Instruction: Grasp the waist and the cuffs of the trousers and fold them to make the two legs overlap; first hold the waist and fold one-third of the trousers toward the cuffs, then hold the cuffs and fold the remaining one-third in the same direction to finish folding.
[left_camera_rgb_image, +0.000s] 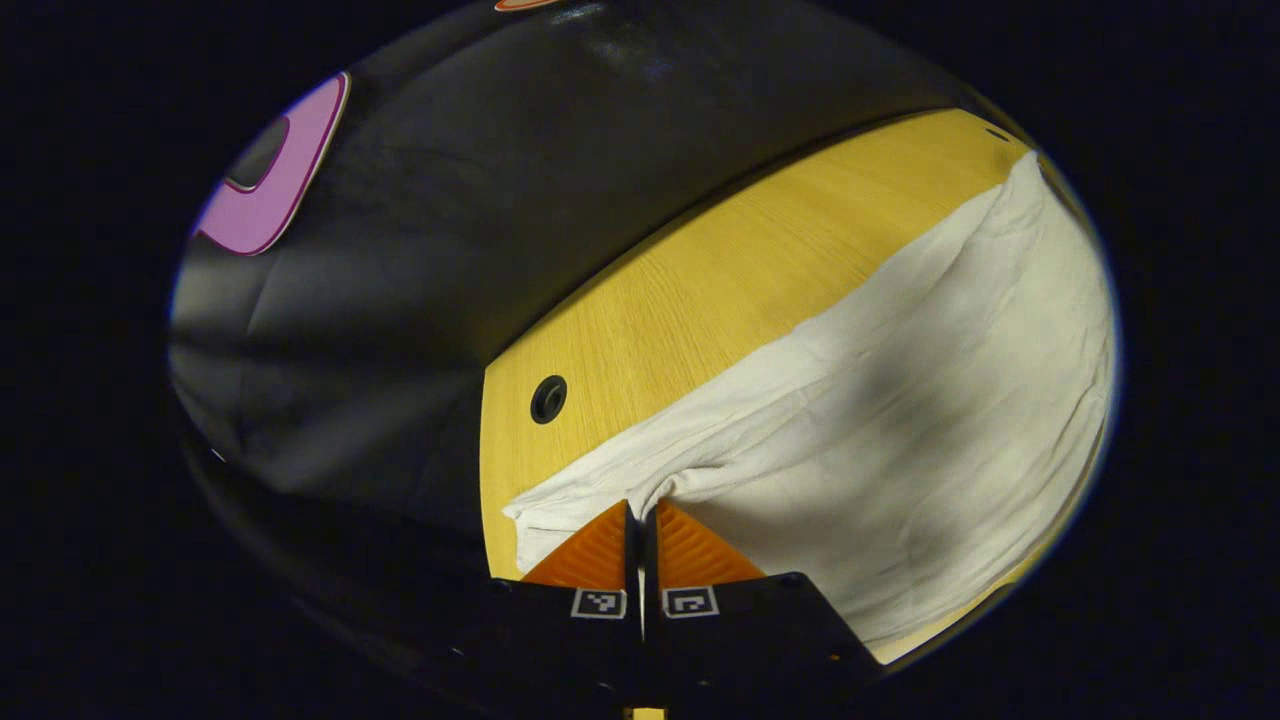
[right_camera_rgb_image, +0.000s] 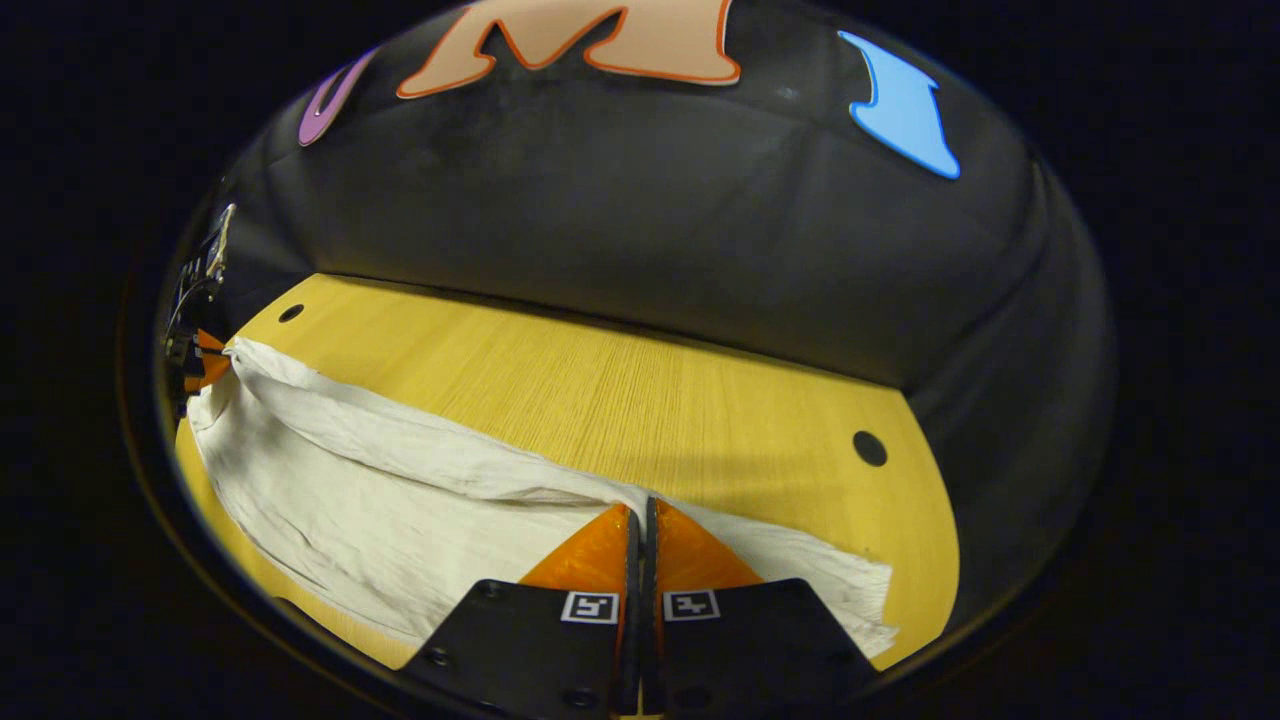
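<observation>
Both claws — left claw (left_camera_rgb_image: 641, 510), right claw (right_camera_rgb_image: 641, 508) — clamp the white trousers' (right_camera_rgb_image: 400, 480) edge, seemingly lifted above the table (right_camera_rgb_image: 620, 390).

Both views ride low, close over table (left_camera_rgb_image: 640, 300) (right_camera_rgb_image: 640, 400), facing booth wall; share white trousers (left_camera_rgb_image: 900, 420) (right_camera_rgb_image: 380, 480).

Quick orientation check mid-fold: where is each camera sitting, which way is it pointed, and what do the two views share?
Left gripper view: rides the left gripper, looking along its closed fingers pinching the white trousers on the wooden table, booth wall beyond.
Right gripper view: rides the right gripper, fingers closed on the trousers' edge, facing the table's far edge; the left gripper shows far left.
Shared: trousers, table, wall.
</observation>
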